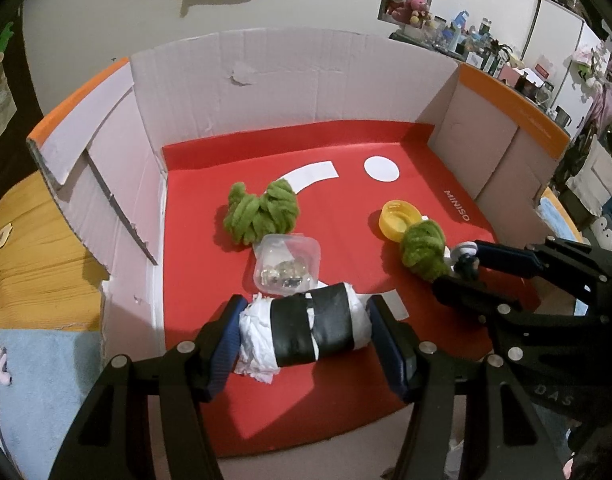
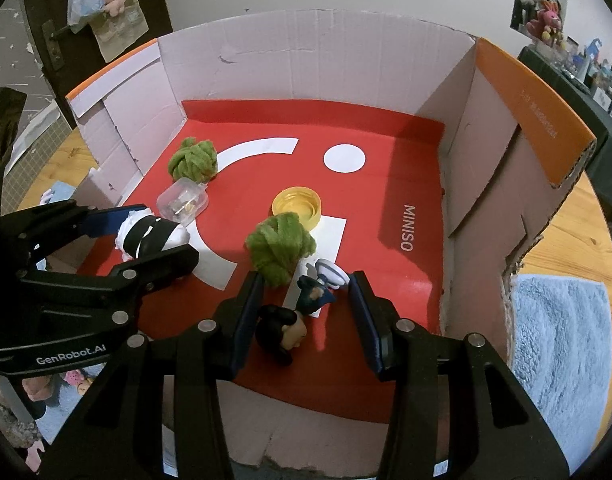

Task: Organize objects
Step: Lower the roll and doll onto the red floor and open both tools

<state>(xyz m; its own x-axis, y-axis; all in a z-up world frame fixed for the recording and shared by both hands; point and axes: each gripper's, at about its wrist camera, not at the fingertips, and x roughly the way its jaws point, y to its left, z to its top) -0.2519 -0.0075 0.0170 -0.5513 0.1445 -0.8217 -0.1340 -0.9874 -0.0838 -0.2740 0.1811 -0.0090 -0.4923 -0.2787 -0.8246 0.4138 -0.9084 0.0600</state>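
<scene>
Left wrist view: the left hand-held gripper (image 1: 304,330) pinches a roll (image 1: 306,326) of white cloth bound in black tape, endwise between its pads, low over the box (image 1: 266,80) floor. It looks soft and light, so a grip across the taped middle would likely hold firmer.

Right wrist view: the right hand-held gripper (image 2: 306,312) stands spread around a figurine (image 2: 306,304) lying between its fingers, untouched. It looks rigid and small; I would take it at the body.

Both tools are matte black plastic linkages studded with round silver screws. The left gripper (image 1: 304,340) has dark blue ribbed pads (image 1: 222,354) on its fingers; the right gripper (image 2: 306,316) matches. Behind the left gripper's fingers, white lettering (image 2: 71,359) reads "GenRobot.AI".
</scene>
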